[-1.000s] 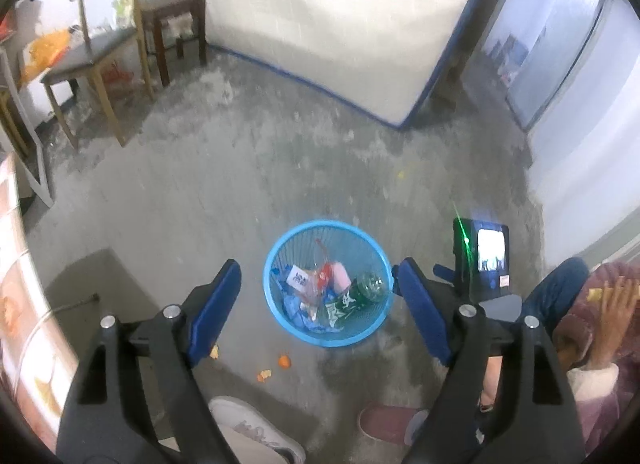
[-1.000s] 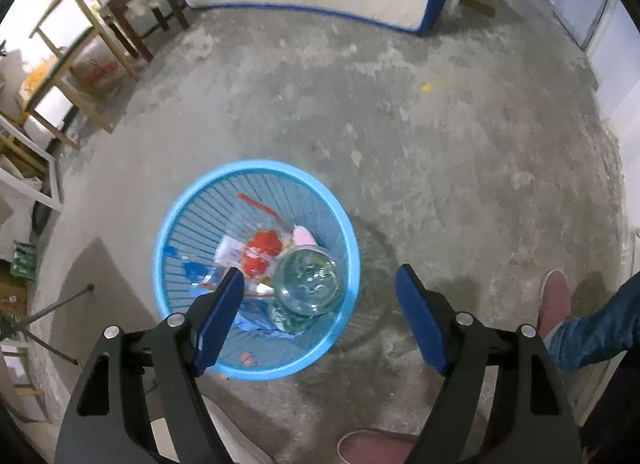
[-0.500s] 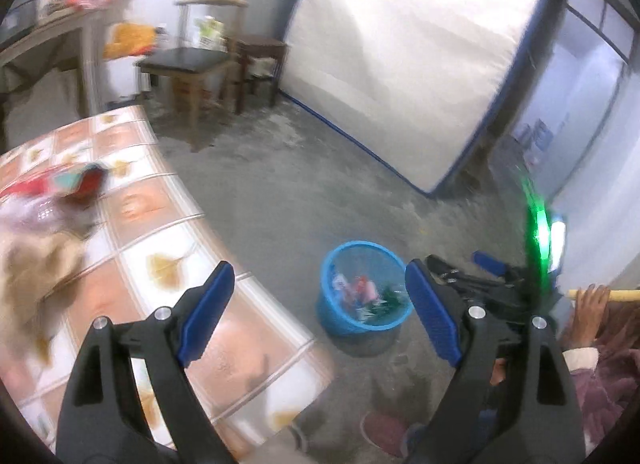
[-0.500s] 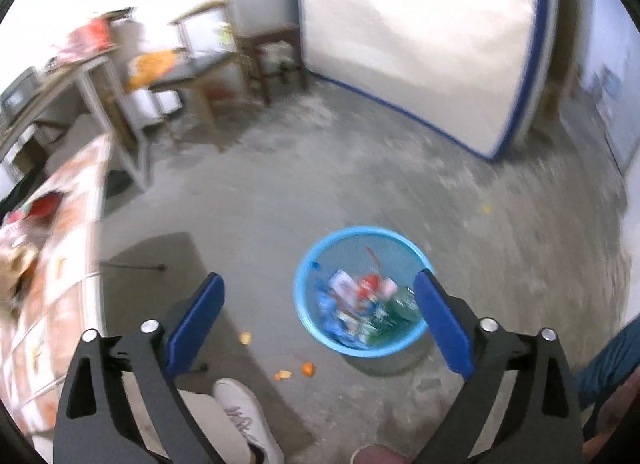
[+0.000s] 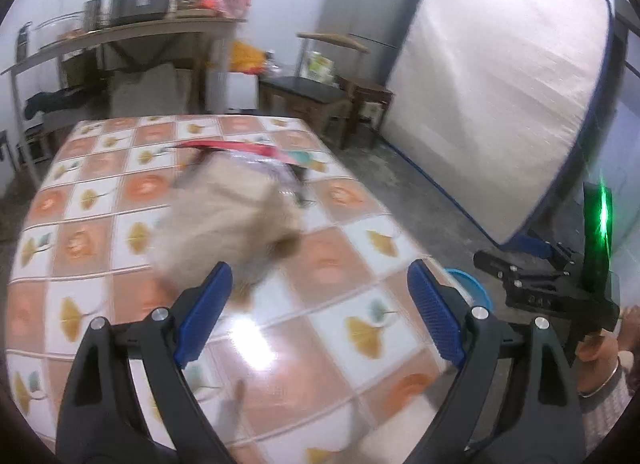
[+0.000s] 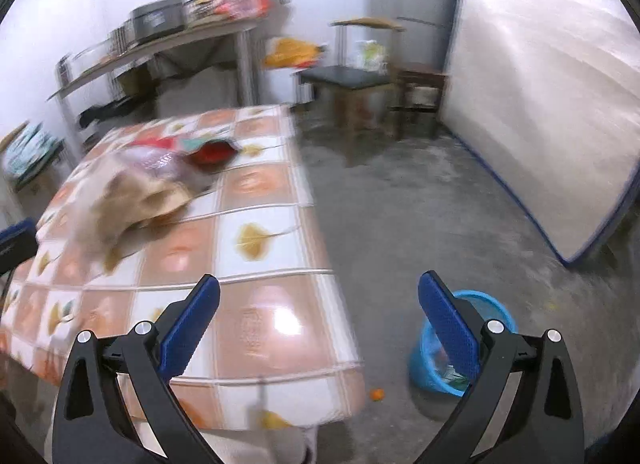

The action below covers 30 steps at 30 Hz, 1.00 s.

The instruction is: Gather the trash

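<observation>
We face the table (image 5: 328, 344), where trash (image 5: 224, 216) lies in a blurred pile; the blue bin (image 6: 492, 308) stands on the floor beside. Left gripper (image 5: 320, 316) is opening, right gripper (image 6: 320, 324) wide, both empty. Next we should reach the pile.

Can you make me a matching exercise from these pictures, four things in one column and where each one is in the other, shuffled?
Things:
1. blue basket
2. beige crumpled bag
3. mattress
4. small orange scrap

Places:
A. leaning upright against the wall
B. on the tiled tablecloth
C. on the floor beside the table, trash inside
D. on the bare floor between the table and the basket

Pairs: 1-C, 2-B, 3-A, 4-D
</observation>
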Available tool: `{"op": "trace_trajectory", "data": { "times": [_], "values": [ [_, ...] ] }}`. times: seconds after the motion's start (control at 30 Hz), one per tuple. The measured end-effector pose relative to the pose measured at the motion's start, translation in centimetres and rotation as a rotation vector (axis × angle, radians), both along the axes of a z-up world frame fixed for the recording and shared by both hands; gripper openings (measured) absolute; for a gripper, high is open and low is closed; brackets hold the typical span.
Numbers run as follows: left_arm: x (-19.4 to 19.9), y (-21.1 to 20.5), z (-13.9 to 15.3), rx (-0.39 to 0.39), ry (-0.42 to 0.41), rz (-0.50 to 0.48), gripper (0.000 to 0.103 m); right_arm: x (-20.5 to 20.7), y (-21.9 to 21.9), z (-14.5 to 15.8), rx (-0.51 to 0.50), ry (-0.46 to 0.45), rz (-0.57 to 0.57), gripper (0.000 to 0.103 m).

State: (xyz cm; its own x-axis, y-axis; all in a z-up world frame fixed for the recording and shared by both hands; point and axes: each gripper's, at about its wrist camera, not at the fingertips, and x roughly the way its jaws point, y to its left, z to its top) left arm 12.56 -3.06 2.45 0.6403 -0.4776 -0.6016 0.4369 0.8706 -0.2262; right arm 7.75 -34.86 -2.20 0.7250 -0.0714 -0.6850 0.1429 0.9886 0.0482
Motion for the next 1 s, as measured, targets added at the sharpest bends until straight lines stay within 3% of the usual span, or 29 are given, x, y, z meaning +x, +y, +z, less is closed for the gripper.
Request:
{"op": "trace_trajectory", "data": {
  "times": [0.13,0.33,0.43,0.53,0.6,0.7,1.0],
  "values": [
    [1.1,2.8,-0.6,-0.008,-0.018,0.048,0.087,2.0,3.6,0.4,0.049,-0.006,0.118,0.097],
    [4.8,6.8,-2.0,-0.083,0.026,0.131,0.087,6.6,6.3,1.5,0.426,-0.048,0.356,0.097],
    [7.2,8.2,-2.6,-0.126,0.064,0.179,0.086,9.1,7.7,1.2,0.509,-0.048,0.4,0.096],
    [9.3,9.4,-3.4,-0.157,0.1,0.207,0.072,11.4,8.5,0.5,0.595,-0.05,0.431,0.094],
    [10.7,9.6,-4.2,-0.161,0.141,0.206,0.052,13.0,8.9,-0.2,0.645,-0.03,0.414,0.09],
    [12.5,9.8,-5.6,-0.161,0.2,0.209,0.038,13.8,8.6,-1.3,0.684,-0.017,0.397,0.089],
    [13.5,9.8,-6.6,-0.192,0.221,0.182,0.032,15.6,9.4,-3.4,0.763,0.024,0.429,0.082]
  ]
}}
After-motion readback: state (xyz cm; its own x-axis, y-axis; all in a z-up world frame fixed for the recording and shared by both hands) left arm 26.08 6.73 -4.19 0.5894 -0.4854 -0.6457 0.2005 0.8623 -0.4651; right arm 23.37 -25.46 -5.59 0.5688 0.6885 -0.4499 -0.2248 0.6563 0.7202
